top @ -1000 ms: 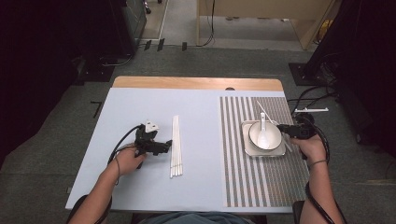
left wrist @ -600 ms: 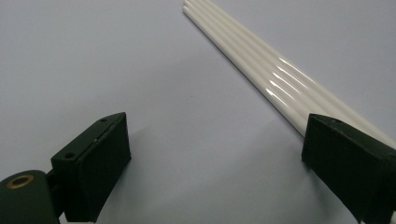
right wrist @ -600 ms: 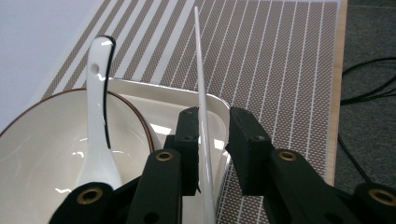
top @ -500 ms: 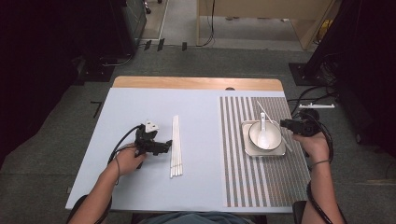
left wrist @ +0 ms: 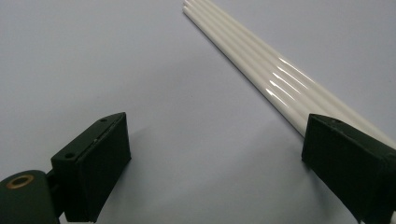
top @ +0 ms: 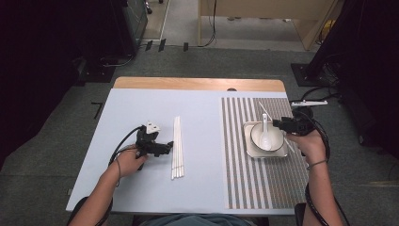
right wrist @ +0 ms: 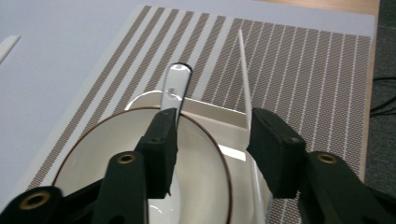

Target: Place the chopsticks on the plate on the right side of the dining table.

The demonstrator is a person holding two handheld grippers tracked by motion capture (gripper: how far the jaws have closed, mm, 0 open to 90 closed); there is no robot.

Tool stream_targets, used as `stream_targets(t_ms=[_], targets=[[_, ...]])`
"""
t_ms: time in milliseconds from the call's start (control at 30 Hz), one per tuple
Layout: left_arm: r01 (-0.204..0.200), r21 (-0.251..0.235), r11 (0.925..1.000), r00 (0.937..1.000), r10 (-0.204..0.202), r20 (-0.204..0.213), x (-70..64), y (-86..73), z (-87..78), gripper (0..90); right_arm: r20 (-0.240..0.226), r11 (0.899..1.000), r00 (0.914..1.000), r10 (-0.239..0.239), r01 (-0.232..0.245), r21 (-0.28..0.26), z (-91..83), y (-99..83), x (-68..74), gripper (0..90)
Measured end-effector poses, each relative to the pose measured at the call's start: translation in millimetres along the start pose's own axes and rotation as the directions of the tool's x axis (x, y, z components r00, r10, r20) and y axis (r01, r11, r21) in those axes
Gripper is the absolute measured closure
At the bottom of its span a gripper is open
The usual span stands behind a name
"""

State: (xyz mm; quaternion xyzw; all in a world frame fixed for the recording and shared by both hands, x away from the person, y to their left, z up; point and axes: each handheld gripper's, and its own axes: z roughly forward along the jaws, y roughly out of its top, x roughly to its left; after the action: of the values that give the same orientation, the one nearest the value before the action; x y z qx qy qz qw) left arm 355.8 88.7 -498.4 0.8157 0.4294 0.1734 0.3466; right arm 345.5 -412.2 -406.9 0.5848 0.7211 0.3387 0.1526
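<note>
The left gripper [top: 165, 149] rests low on the pale blue table cover [top: 141, 197], its jaws spread wide and holding nothing, aimed toward the bundle of white chopsticks [top: 177, 147] just beside it. In the left gripper view the chopsticks [left wrist: 280, 84] run diagonally, passing behind the right-hand jaw. The chopsticks lie side by side, touching one another, with their long axis running from the near edge toward the far edge of the table; which end is the tip cannot be told. Bare cover lies open on both sides of the bundle. Farther right, a striped placemat [top: 244, 183] carries a square white plate [top: 281, 152] with a bowl [top: 256, 136] on it, and a white spoon [top: 265, 134] rests in the bowl with its handle pointing to the far edge. The right gripper [top: 275, 124] hovers at the bowl's right rim, jaws parted and gripping nothing; in the right gripper view the spoon handle [right wrist: 176, 86] rises just beside the left jaw. The mat's right edge lies close to the table edge.
</note>
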Motion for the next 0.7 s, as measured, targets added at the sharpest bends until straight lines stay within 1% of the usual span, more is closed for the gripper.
stream_targets(t_ms=[33,67,100,133,300,333,367,400,433,467,600,633,700], targets=[[0.0,0.0,1.0,1.0,0.0,0.0,0.0,0.0,0.0,7.8,0.0,1.0,1.0,0.0,0.0,0.0,0.0,0.0,0.0,50.4],[0.0,0.0,1.0,1.0,0.0,0.0,0.0,0.0,0.0,7.8,-0.003,1.0,1.0,-0.005,0.005,-0.001,0.5,0.8,2.4,48.3],[0.0,0.0,1.0,1.0,0.0,0.0,0.0,0.0,0.0,7.9,-0.005,1.0,1.0,-0.008,0.008,-0.004,0.9,1.7,4.9,46.0],[0.0,0.0,1.0,1.0,0.0,0.0,0.0,0.0,0.0,7.8,-0.009,1.0,1.0,-0.005,0.005,-0.009,1.9,3.4,9.7,41.7],[0.001,-0.001,1.0,1.0,-0.001,0.001,0.0,0.0,0.0,7.8,-0.017,1.0,0.9997,-0.015,0.015,-0.015,4.5,5.6,20.6,35.8],[0.002,-0.001,1.0,1.0,-0.002,0.001,0.0,0.0,0.0,7.8,-0.017,1.0,0.9997,-0.015,0.015,-0.015,4.5,5.6,20.6,35.8],[0.001,-0.001,1.0,1.0,-0.001,0.001,0.0,0.0,0.0,7.9,-0.024,1.0,0.9994,-0.026,0.026,-0.012,5.3,5.4,25.7,33.6],[0.001,-0.001,1.0,1.0,-0.001,0.001,-0.1,0.0,0.0,7.9,-0.024,1.0,0.9994,-0.026,0.026,-0.012,5.3,5.4,25.7,33.6],[0.001,-0.001,1.0,1.0,-0.001,0.001,0.0,0.0,0.0,7.8,-0.033,0.999,0.9989,-0.034,0.034,-0.009,6.6,5.4,30.4,32.1],[0.001,-0.001,1.0,1.0,-0.001,0.001,0.0,0.0,0.0,7.8,-0.033,0.999,0.9989,-0.034,0.034,-0.009,6.6,5.4,30.4,32.1],[0.0,0.0,1.0,1.0,0.0,0.0,-0.1,0.0,0.0,7.8,-0.035,0.999,0.9987,-0.037,0.037,-0.008,8.9,7.2,39.8,29.1],[0.001,0.0,1.0,1.0,-0.001,0.0,-0.2,0.0,0.1,7.8,-0.035,0.999,0.9987,-0.037,0.037,-0.008,8.9,7.2,39.8,29.1],[0.001,0.0,1.0,1.0,-0.001,0.0,-0.1,0.0,0.1,7.8,-0.032,0.999,0.9985,-0.045,0.044,-0.017,9.0,8.3,44.3,31.2]])
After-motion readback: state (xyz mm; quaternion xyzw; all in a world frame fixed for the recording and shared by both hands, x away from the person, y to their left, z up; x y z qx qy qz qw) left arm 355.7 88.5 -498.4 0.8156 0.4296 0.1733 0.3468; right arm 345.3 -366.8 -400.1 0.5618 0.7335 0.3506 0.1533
